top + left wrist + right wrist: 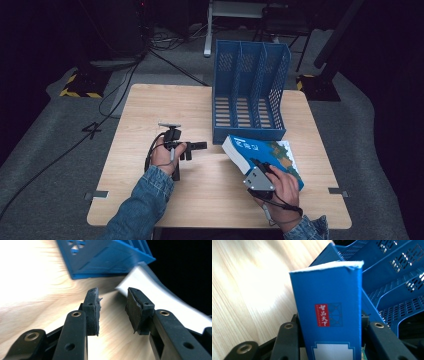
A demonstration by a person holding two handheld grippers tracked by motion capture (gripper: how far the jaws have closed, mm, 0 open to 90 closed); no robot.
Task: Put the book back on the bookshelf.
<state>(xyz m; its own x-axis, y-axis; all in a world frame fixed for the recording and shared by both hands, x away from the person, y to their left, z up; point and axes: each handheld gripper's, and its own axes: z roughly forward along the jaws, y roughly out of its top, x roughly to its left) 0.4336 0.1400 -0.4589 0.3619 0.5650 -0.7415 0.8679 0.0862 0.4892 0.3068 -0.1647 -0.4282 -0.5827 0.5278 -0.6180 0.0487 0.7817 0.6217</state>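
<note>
A light wooden bench point(200, 105) sits on grey carpet point(50, 150). Black cables point(120, 85) trail across the floor beyond and to the left of the left tongs point(197, 146). Yellow-and-black striped bases point(77, 85) stand past the bench's far corners.

The thick blue softcover book point(329, 312) carries a small red rectangular label point(322, 315) on its spine, printed with white Chinese characters 智品天下 in a vertical column. At six o'clock from it sits a blank white panel point(331, 351) with no writing.
</note>
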